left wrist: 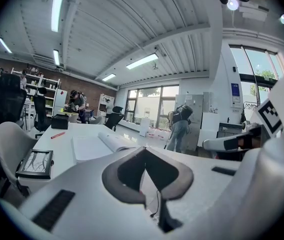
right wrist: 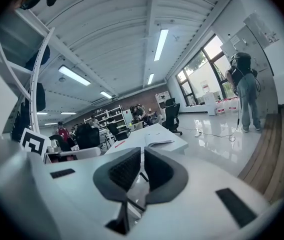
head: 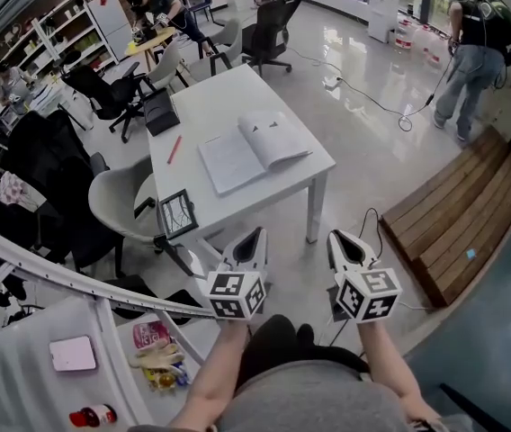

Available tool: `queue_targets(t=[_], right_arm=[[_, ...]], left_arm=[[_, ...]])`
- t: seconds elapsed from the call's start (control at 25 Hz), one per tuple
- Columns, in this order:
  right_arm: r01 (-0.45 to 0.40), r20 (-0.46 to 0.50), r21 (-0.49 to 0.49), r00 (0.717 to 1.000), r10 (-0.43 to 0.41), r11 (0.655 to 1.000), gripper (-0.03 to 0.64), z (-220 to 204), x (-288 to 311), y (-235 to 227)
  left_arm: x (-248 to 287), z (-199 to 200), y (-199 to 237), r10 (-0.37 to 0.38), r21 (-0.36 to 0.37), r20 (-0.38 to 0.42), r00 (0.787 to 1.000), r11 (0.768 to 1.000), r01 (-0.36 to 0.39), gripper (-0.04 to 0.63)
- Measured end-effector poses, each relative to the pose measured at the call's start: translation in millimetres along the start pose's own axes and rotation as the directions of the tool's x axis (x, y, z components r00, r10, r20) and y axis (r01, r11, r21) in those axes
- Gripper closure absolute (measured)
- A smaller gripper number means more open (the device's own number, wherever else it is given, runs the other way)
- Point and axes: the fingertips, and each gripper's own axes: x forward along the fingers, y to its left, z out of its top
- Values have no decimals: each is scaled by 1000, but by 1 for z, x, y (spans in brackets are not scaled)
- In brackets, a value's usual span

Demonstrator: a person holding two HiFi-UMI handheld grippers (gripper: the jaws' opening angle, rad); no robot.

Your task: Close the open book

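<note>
both hands are up in front of me, short of the table. my left gripper (head: pixel 254 238) is pinched right together, tips meeting, nothing between them; the left gripper view (left wrist: pixel 145 149) shows the two dark pads touching at the front with only floor behind. my right gripper (head: pixel 338 239) is as good as closed too, just a hairline slit between the ribbed pads in the right gripper view (right wrist: pixel 142 152), and it has hold of nothing. the two sit side by side, apart from each other, both pointing toward the table.

the open book (head: pixel 254 149) lies on the white table (head: pixel 219 93), pages up, on the half nearer me and toward its right edge. the left page lies flat and the right-hand pages arch up in a hump. it's well apart from both of my grippers; neither touches it. from the left gripper view the book (left wrist: pixel 98 145) sits ahead and a little left of my tips; from the right gripper view it (right wrist: pixel 158 142) lies just past the closed pads, at the table's corner.

also on the table: a red pen (head: pixel 174 149) left of the book, a black case (head: pixel 160 112) at the far left, and a small framed picture (head: pixel 178 212) at the near left corner. a grey chair (head: pixel 119 201) is tucked beside that corner.
</note>
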Motion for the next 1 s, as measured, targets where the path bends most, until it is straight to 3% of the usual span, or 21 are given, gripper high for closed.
queue_targets(t=[0.44, 1.0], right_arm=[[-20, -14, 96, 1000, 22, 995, 526, 0, 17, -19], [-47, -52, 168, 997, 57, 985, 482, 8, 98, -33]], left_arm=[[17, -3, 7, 18, 1, -19, 1000, 1000, -18, 589], [84, -2, 63, 28, -14, -43, 999, 1000, -28, 589]])
